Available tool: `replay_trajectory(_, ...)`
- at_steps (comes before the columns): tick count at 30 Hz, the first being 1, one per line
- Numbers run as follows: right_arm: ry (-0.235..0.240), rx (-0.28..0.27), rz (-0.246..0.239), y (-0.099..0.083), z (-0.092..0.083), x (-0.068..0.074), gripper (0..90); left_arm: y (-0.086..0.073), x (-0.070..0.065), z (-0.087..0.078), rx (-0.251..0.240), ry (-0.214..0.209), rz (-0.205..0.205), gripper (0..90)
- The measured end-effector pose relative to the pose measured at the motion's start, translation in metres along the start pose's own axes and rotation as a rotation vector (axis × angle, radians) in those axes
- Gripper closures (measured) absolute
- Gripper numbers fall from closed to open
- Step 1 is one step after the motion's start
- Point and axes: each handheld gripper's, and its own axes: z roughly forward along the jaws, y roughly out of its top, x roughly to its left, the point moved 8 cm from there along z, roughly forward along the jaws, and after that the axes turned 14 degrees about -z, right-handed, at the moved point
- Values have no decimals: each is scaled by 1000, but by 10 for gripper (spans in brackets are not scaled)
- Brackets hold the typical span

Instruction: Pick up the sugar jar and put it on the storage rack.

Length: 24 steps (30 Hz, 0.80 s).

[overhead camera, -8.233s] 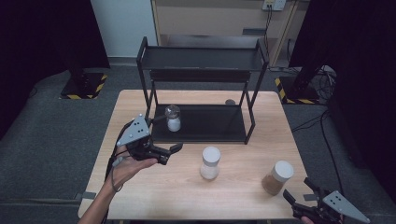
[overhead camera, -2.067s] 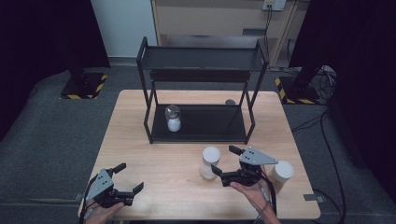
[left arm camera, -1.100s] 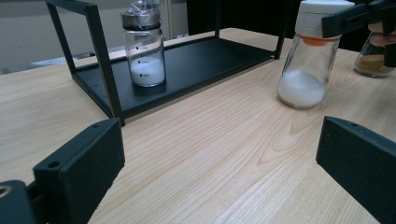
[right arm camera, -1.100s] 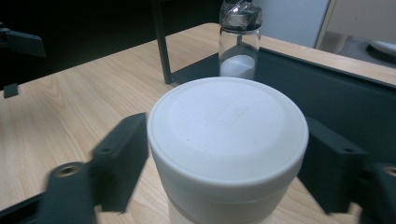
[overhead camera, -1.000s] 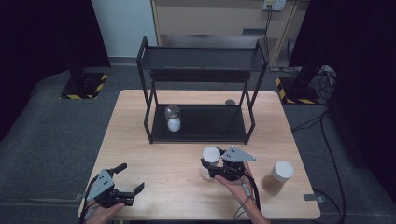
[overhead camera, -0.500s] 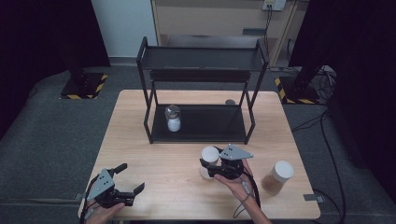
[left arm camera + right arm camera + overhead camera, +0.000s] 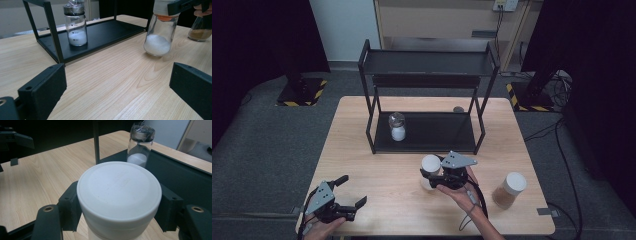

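High view: right gripper point(image 7: 432, 176) sits at the front-middle of the wooden table point(image 7: 377, 170), jaws clamped on the white-lidded jar point(image 7: 430, 164) just under its lid. Jar is in front of the black rack point(image 7: 427, 75), near its lower shelf edge but apart from it. Whether the jar's base touches the table can't be told from here. Left gripper point(image 7: 349, 192) is at the front-left corner, jaws wide apart, nothing between them, well apart from the jar. A foil-capped jar point(image 7: 397, 126) with white powder stands on the rack's lower shelf, left side. A brown-powder jar point(image 7: 509, 190) with white lid stands at front right, near the right hand point(image 7: 462, 192) but not touching.

Left gripper view: both black jaws spread to the frame edges, bare table point(image 7: 107, 82) between them. White-lidded jar point(image 7: 160, 37) is ahead right, tilted, glass body with white powder in the bottom; the right gripper's jaw grips it at the neck. Base looks just off or barely on the wood, can't tell which. Foil-capped jar point(image 7: 75, 25) upright on the rack shelf point(image 7: 105, 30). Brown-powder jar point(image 7: 200, 31) at far right.

Right gripper view: white lid point(image 7: 119, 188) up close, a jaw pad pressed against each side of the jar below the lid. Foil-capped jar point(image 7: 140, 143) behind it on the rack shelf point(image 7: 175, 177).
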Motion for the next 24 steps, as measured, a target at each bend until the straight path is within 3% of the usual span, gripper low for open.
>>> replay_trajectory(15,-15,-14,21,26,8,-17,341,0,0,0,-2,-2,-5,0)
replay_trajectory(24,-54,-19,22,45,14,-28,341,0,1,0,-2,-4,-9,0)
